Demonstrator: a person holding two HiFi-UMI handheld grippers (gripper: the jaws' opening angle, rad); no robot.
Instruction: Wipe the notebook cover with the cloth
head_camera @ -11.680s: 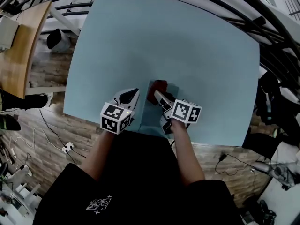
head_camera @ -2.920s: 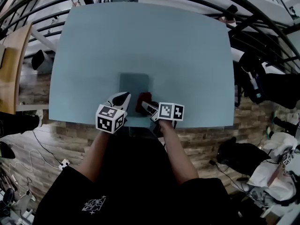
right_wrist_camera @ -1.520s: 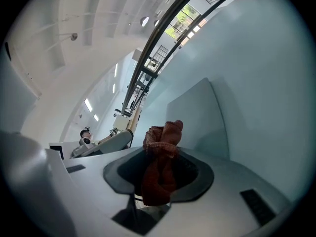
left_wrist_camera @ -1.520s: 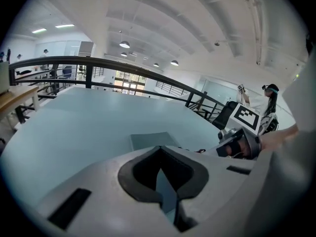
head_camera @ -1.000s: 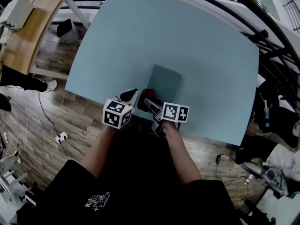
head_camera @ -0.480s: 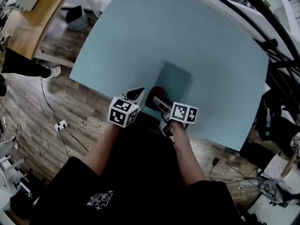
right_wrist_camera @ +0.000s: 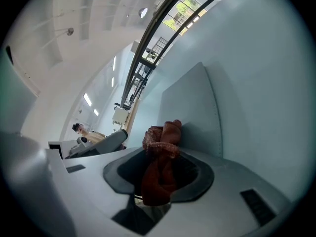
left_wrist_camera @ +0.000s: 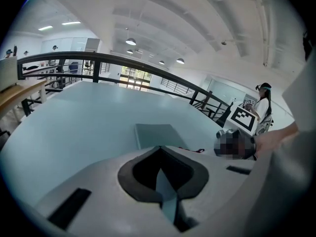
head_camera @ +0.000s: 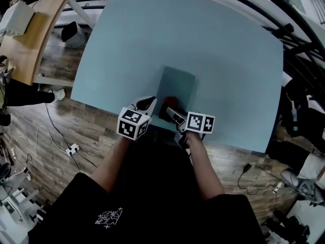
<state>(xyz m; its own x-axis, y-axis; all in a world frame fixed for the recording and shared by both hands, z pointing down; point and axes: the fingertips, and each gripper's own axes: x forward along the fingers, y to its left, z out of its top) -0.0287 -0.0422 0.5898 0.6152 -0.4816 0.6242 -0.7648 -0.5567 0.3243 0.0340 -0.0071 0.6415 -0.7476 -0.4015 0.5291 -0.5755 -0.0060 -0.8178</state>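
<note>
A grey-teal notebook (head_camera: 177, 85) lies flat on the pale blue table (head_camera: 228, 60), close to its near edge. My right gripper (head_camera: 169, 111) is shut on a bunched red cloth (head_camera: 167, 107) at the notebook's near end. In the right gripper view the cloth (right_wrist_camera: 160, 149) fills the jaws of the right gripper (right_wrist_camera: 159, 162), with the notebook (right_wrist_camera: 190, 107) just beyond. My left gripper (head_camera: 148, 104) is shut and holds nothing; it sits by the notebook's near left corner. The left gripper view shows the left gripper (left_wrist_camera: 161, 171) and the notebook (left_wrist_camera: 155, 134) ahead of it.
The table's near edge (head_camera: 127, 113) runs just under both grippers. A wooden bench (head_camera: 30, 29) stands to the left, and dark railings (head_camera: 299, 39) curve round the far and right sides. Cables (head_camera: 56, 136) lie on the wood floor. A person (left_wrist_camera: 262, 102) stands far off.
My right gripper has brought the cloth from the notebook's far part back to its near end. The left gripper stays by the near left corner. The head view has shifted.
</note>
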